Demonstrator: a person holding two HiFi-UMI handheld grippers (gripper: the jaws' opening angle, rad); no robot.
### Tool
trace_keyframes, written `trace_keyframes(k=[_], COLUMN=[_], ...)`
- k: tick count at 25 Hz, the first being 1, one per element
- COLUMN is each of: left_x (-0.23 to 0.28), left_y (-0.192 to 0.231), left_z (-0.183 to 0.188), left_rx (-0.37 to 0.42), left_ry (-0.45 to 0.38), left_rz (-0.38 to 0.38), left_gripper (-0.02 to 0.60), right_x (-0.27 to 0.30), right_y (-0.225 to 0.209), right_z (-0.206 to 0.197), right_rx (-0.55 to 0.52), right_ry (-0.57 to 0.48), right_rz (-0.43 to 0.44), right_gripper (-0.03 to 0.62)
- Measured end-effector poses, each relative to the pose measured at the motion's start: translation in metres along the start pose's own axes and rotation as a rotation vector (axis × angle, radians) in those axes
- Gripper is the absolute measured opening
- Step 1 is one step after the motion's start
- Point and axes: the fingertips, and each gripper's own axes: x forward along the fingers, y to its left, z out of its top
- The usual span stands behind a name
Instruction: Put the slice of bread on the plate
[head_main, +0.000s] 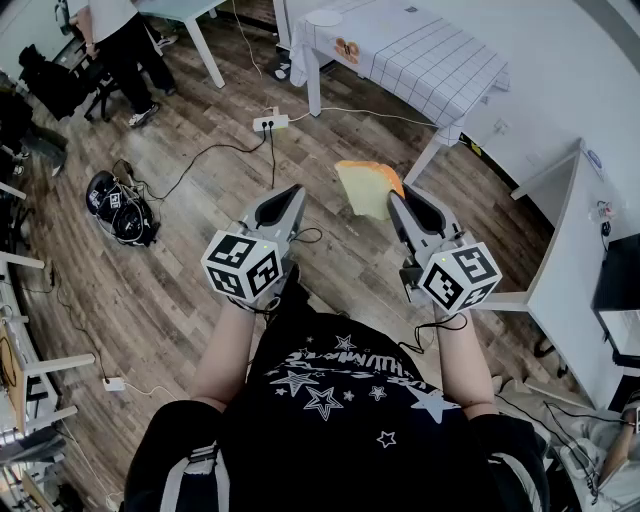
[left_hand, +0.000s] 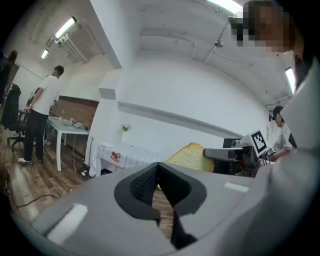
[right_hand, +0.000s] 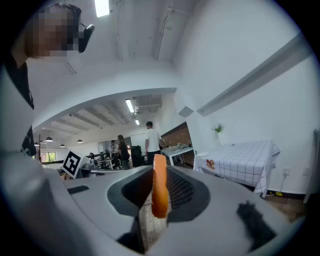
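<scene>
Clerk: Dark star-printed shirt (head_main: 340, 395), on the person, entered first. Next?
Checker: Left grey two-jaw gripper (head_main: 290, 198), square-marker cube (head_main: 240, 265) at its rear. Fingers pressed together, nothing between them. Held over the brown wood-plank floor (head_main: 200, 300).
Clerk: Its pair?
Checker: Right grey gripper (head_main: 397, 203), beside the left one. Fingers pinching one pale yellow bread slice with orange-brown crust (head_main: 368, 186). The slice juts past the fingertips, in the air above the floor, and shows edge-on in the right gripper view.
Clerk: Plate?
Checker: White round plate (head_main: 322, 18), on the white grid-cloth-covered surface (head_main: 420, 60), well apart from the slice.
</scene>
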Motion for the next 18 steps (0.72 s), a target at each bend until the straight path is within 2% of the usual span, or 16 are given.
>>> trace_keyframes(k=[8, 18], left_x=[-0.002, -0.006], left_y=[-0.027, -0.032], left_z=[0.001, 0.005], left_rx=[0.011, 0.024], left_ry=[-0.010, -0.014], left_rz=[-0.068, -0.063], left_gripper=[0.008, 0.008], right_x=[-0.026, -0.035], right_y=[0.004, 0.010], right_z=[0.000, -0.006], right_rx=[-0.024, -0.027], right_ry=[0.019, 0.029], right_rz=[-0.046, -0.045], right_gripper=[0.089, 0.089])
